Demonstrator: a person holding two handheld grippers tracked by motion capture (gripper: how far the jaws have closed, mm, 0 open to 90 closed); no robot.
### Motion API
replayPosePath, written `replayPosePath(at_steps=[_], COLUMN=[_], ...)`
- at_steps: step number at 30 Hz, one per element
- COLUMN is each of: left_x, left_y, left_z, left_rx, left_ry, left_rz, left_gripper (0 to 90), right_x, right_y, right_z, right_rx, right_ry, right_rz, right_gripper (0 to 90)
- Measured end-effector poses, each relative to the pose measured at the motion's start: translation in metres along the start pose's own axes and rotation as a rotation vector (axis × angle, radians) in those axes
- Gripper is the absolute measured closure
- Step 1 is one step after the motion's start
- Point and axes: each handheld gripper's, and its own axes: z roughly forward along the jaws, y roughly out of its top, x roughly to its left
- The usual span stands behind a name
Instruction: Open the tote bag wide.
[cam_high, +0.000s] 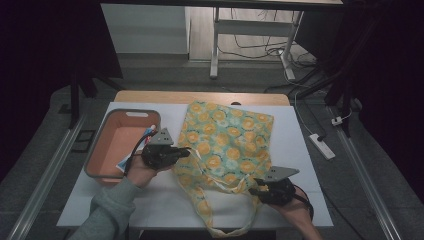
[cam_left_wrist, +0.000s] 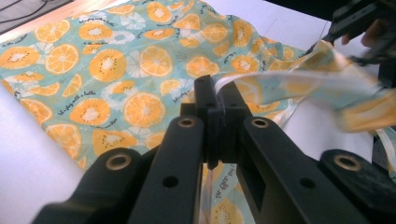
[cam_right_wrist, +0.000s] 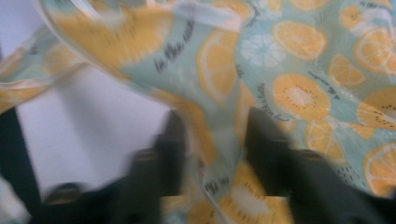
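**Both grippers on the fruit-print tote bag**

The left gripper (cam_left_wrist: 215, 100) has its jaws pressed together on a strap (cam_left_wrist: 261, 86) of the tote bag (cam_high: 225, 145); in its own view the pale band runs out from between the black pads toward the right. In the high view this gripper (cam_high: 186, 152) sits at the bag's left edge, with the person's left hand (cam_high: 142, 172) and grey sleeve (cam_high: 107, 212) behind it.

The right gripper (cam_right_wrist: 215, 135) has bag cloth between its jaws. The picture is blurred, and a gap shows between the pads and the cloth, so no firm pinch can be read there. In the high view the right gripper (cam_high: 255, 190) is at the bag's lower right corner, near the handles, held by the right hand (cam_high: 295, 205).

The bag lies flat on the white table (cam_high: 310, 165), its mouth toward the person and one handle loop (cam_high: 235, 231) reaching the near table edge. Left of the bag, just beyond the left gripper, stands an orange basket (cam_high: 112, 145) with a small packet (cam_high: 147, 135) at its right wall.
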Motion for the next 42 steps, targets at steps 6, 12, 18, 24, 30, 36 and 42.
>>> replayPosePath(at_steps=[6,12,18,24,30,36,42], left_x=[0.002,0.0,0.0,0.006,0.011,0.013,0.022], left_y=[0.0,0.002,0.006,0.009,0.014,0.019,0.015], left_z=[-0.002,-0.011,-0.016,0.003,0.036,0.057,0.077], left_rx=[-0.004,-0.024,-0.048,-0.008,0.06,0.096,0.151], left_ry=[0.009,0.017,0.037,0.098,0.146,0.157,0.142], left_rz=[-0.006,-0.002,0.003,-0.009,-0.012,-0.016,-0.063], left_gripper=[88.7,88.6,88.6,88.6,88.5,88.3,87.9], right_x=[-0.002,0.018,0.018,-0.018,-0.051,-0.068,-0.076], right_y=[0.009,0.021,0.029,0.019,0.002,-0.008,-0.016], right_z=[-0.007,-0.043,-0.068,-0.05,-0.026,-0.012,0.0], right_rx=[-0.036,-0.13,-0.219,-0.199,-0.132,-0.08,-0.025], right_ry=[-0.011,0.012,0.01,0.025,0.039,0.02,0.001], right_rz=[0.022,0.011,0.045,0.175,0.274,0.322,0.349], right_gripper=[88.7,88.7,88.8,88.7,88.7,88.6,88.5])
